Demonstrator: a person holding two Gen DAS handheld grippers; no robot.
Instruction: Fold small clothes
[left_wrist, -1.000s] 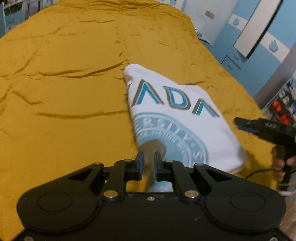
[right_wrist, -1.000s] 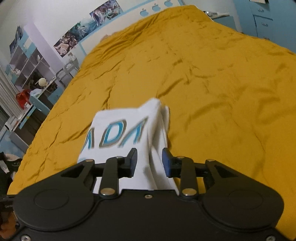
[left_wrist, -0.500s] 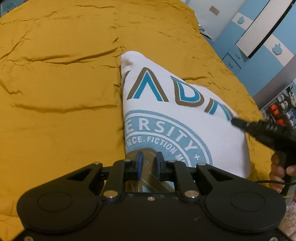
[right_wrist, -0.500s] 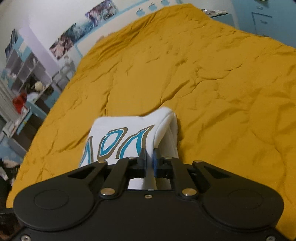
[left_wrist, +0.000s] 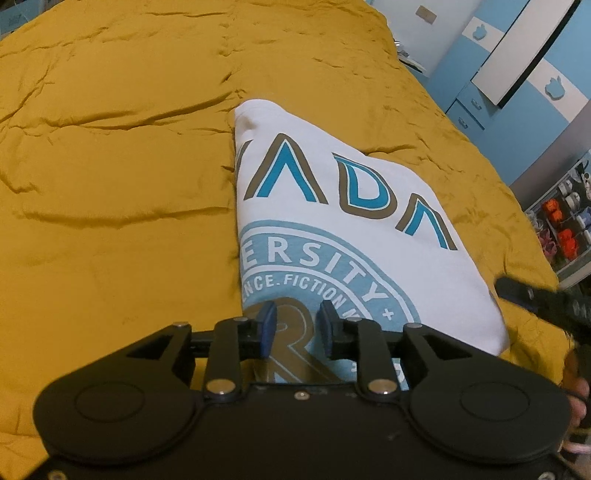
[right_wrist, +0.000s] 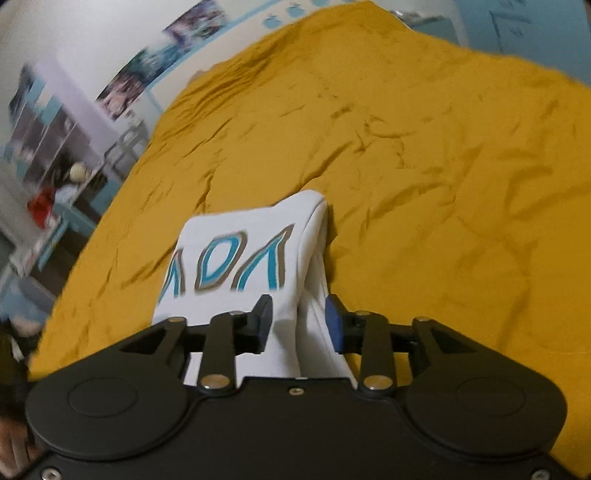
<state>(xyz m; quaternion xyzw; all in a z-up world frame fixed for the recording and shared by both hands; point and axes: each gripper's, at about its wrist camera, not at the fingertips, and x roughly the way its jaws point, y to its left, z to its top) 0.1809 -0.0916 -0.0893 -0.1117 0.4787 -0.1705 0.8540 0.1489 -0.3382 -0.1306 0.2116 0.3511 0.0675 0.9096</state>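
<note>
A folded white T-shirt (left_wrist: 332, 229) with blue and brown lettering lies flat on the mustard bedspread (left_wrist: 110, 184). My left gripper (left_wrist: 294, 330) is open just above the shirt's near edge, over the round blue print. My right gripper (right_wrist: 299, 325) is open, its jaws either side of the shirt's thick folded edge (right_wrist: 314, 258). The right gripper's black body also shows in the left wrist view (left_wrist: 546, 306), at the shirt's right corner.
The bedspread (right_wrist: 443, 166) is wrinkled and spreads wide around the shirt. Blue cabinets (left_wrist: 517, 110) stand beyond the bed's right side. Shelves with small items (right_wrist: 48, 166) stand by the bed's far left.
Both grippers have opened and let go of the shirt. The shirt has been lowered and now lies flat on the bed.
</note>
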